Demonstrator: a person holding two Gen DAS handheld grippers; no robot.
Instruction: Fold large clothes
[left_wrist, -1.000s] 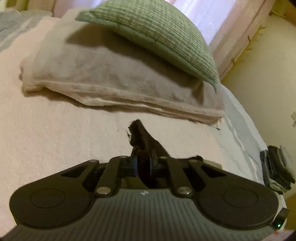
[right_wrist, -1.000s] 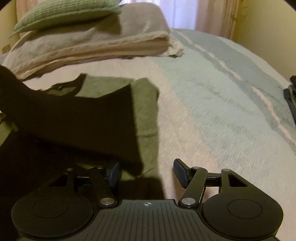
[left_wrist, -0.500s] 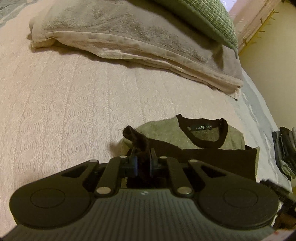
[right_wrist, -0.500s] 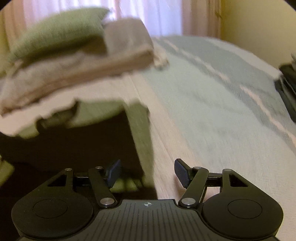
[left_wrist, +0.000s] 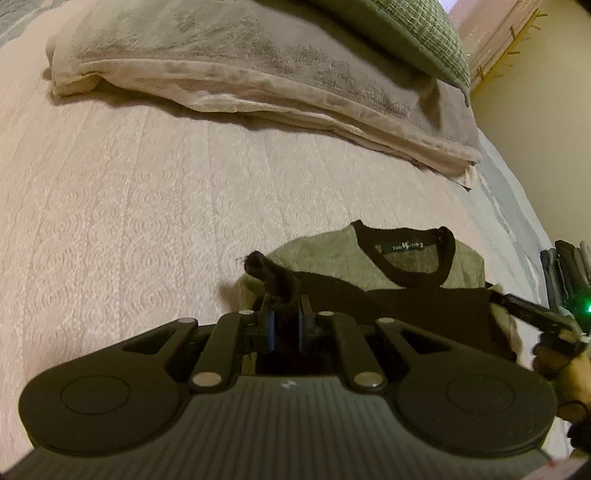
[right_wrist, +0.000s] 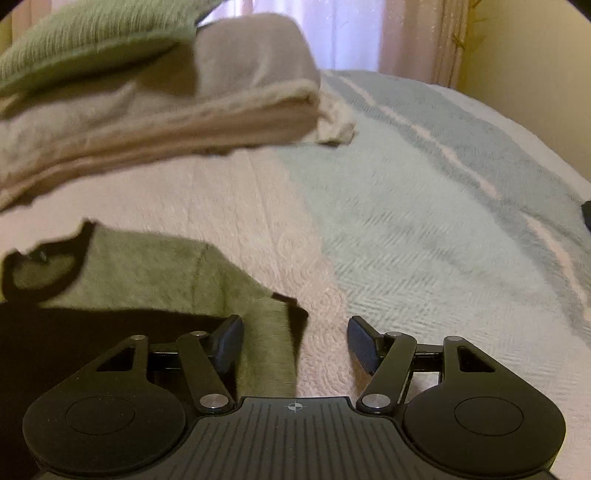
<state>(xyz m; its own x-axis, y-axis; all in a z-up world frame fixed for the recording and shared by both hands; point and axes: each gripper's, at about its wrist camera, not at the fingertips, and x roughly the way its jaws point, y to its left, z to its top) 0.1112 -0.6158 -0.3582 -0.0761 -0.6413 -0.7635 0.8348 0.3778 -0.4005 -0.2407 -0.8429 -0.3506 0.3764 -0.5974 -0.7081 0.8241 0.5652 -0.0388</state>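
Observation:
An olive-green sweater (left_wrist: 325, 262) with a black collar and a black lower part lies on the bed, its black part folded up over the chest. My left gripper (left_wrist: 286, 326) is shut on a bunched black corner of the sweater (left_wrist: 271, 275) at its left side. In the right wrist view the sweater (right_wrist: 147, 273) lies at lower left, and my right gripper (right_wrist: 295, 341) stands open over its right edge, with a green strip of fabric between the fingers but not pinched. The right gripper's finger (left_wrist: 532, 312) shows at the right edge of the left wrist view.
A folded beige blanket (left_wrist: 258, 74) with a green cushion (left_wrist: 417, 29) on it lies at the head of the bed. The pink quilt (left_wrist: 110, 203) spreads to the left, a blue-striped cover (right_wrist: 424, 221) to the right. Dark folded clothes (left_wrist: 569, 269) sit at the far right.
My left gripper has carried the black corner down onto the sweater, laying the black part over the chest. My right gripper, open throughout, has shifted to the sweater's right edge.

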